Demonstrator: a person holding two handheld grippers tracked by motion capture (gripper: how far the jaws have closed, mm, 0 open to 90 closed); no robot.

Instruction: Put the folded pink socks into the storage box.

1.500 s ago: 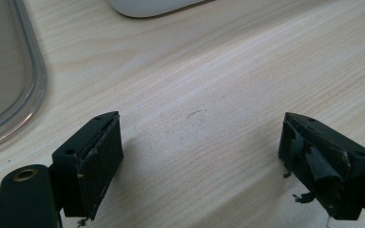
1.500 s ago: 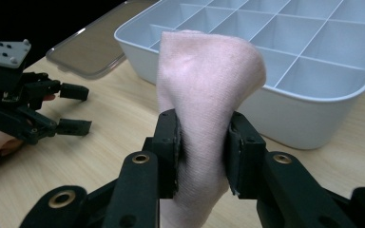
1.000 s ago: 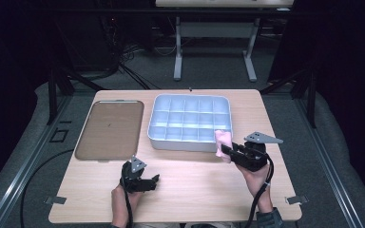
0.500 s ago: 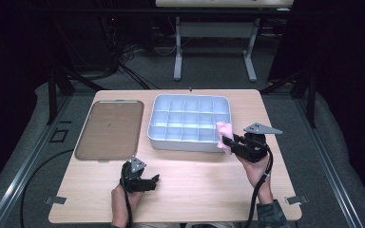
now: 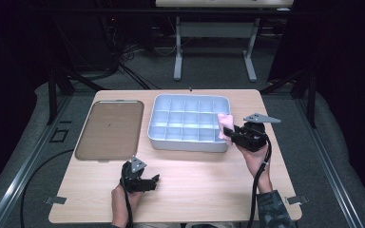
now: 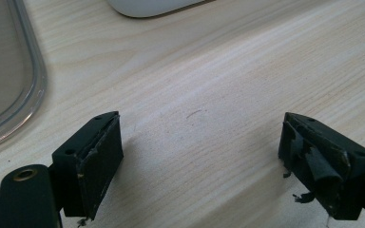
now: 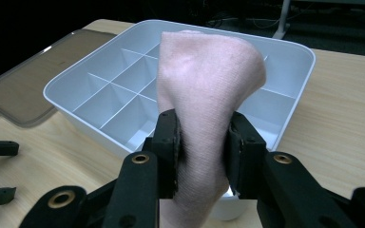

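Right gripper [image 7: 202,142]: jaws clamped on a pink knitted cloth [image 7: 206,80], pinched at its lower part; the upper part bulges out above the jaws. In the high view the right gripper [image 5: 231,134] is held at the 4 o'clock corner of the white divided tray [image 5: 161,124], with the pink cloth [image 5: 224,124] over the tray's right-hand rim and the near-right compartments. Whether the cloth touches the tray cannot be told. The right hand [image 5: 253,156] is seen below the gripper, and a cable is trailed back toward the table's near edge.

Left gripper [image 6: 200,152]: jaws spread wide, nothing held between them, only bare wood grain seen in the gap. The pad on one jaw is visibly torn and frayed. In the high view the left gripper [image 5: 154,182] is seen low over the wooden table [image 5: 209,185] at about 7 o'clock from the tray, well apart from it, jaws pointed toward 3 o'clock.

A translucent brown lid [image 5: 109,129] is laid flat on the table at 9 o'clock from the tray, just beside it, not touching. Tray compartments in view appear empty.
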